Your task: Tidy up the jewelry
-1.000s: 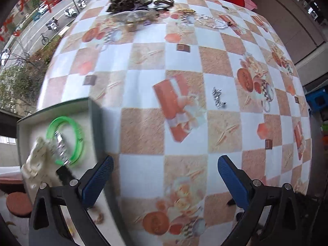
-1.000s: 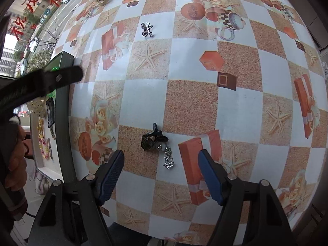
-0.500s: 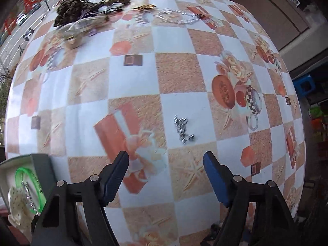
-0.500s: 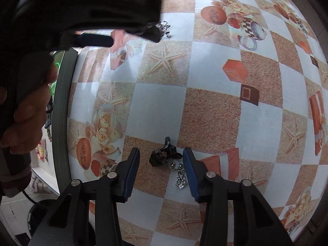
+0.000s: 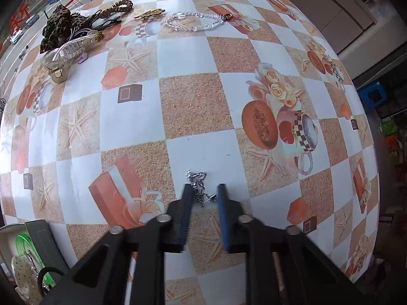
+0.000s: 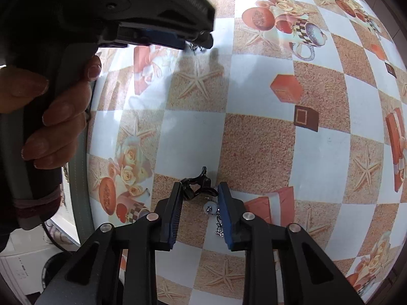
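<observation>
On the patterned tablecloth, a small silver chain earring [image 5: 199, 185] lies between the blue pads of my left gripper [image 5: 203, 193]. Its jaws are closing, and a sliver of gap still shows on the right side. From the right wrist view, that left gripper [image 6: 198, 42] and the hand [image 6: 56, 117] holding it fill the upper left. My right gripper [image 6: 199, 190] points down at a dark clip [image 6: 197, 185] with a white bead [image 6: 209, 206] and a short chain. Its jaws are closing too, and both pads touch the clip.
A grey-green jewelry box [image 5: 40, 244] with a green bangle [image 5: 21, 241] sits at the table's near left edge. Far across lie a clear claw clip [image 5: 66, 56], a dark scrunchie [image 5: 58, 28], a coil hair tie [image 5: 117, 6] and a crystal bracelet [image 5: 195, 23]. A blue stool [image 5: 374, 94] stands beyond the right edge.
My left gripper moved right from over the box to the silver earring, and its jaws narrowed from wide open. My right jaws narrowed onto the dark clip. The left gripper entered the right wrist view.
</observation>
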A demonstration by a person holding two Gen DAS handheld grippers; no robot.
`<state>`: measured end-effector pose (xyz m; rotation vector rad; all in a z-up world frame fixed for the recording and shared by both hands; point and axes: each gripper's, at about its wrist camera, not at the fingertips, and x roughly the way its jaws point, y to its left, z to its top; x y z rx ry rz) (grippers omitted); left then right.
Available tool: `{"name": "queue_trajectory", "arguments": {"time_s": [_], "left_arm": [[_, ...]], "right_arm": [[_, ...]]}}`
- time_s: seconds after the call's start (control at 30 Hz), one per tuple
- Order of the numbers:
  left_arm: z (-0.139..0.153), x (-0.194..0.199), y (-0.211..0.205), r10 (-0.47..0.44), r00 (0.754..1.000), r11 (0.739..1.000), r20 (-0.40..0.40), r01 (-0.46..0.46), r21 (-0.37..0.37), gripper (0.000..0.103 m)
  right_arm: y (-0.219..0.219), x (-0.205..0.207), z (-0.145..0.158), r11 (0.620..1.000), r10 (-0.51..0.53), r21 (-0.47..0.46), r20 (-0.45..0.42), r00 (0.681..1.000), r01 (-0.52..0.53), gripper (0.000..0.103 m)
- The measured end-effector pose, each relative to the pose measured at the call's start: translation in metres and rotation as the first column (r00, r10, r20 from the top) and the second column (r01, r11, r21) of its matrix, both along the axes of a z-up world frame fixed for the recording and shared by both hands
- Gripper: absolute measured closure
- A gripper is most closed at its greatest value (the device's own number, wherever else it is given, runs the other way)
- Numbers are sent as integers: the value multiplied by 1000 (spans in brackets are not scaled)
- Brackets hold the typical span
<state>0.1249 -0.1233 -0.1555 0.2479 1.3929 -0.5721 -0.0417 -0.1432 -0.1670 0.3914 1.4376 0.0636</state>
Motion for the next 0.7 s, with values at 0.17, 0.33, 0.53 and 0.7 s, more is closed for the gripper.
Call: {"name": "queue_trajectory", "arguments": {"time_s": [0.17,0.33,0.53,0.7], "left_arm": [[5,-6,7,-5,1000,1000,-5,4,-25,86],[14,-13,21,3,1000,999,-8,-3,-39,100],[24,-21,40,31,999,998,-7,-31,-49,100],[39,-31,58,56,998,997,6,-55,-57,100]], "right_arm": [[-16,2,6,999,-22,32,12,1000,22,73],[-25,3,13,998,-32,53,14,999,31,73],[-46,4,31,998,-41,54,15,999,40,73],[-50,-2,43,998,-47,51,14,999,46,73]]}}
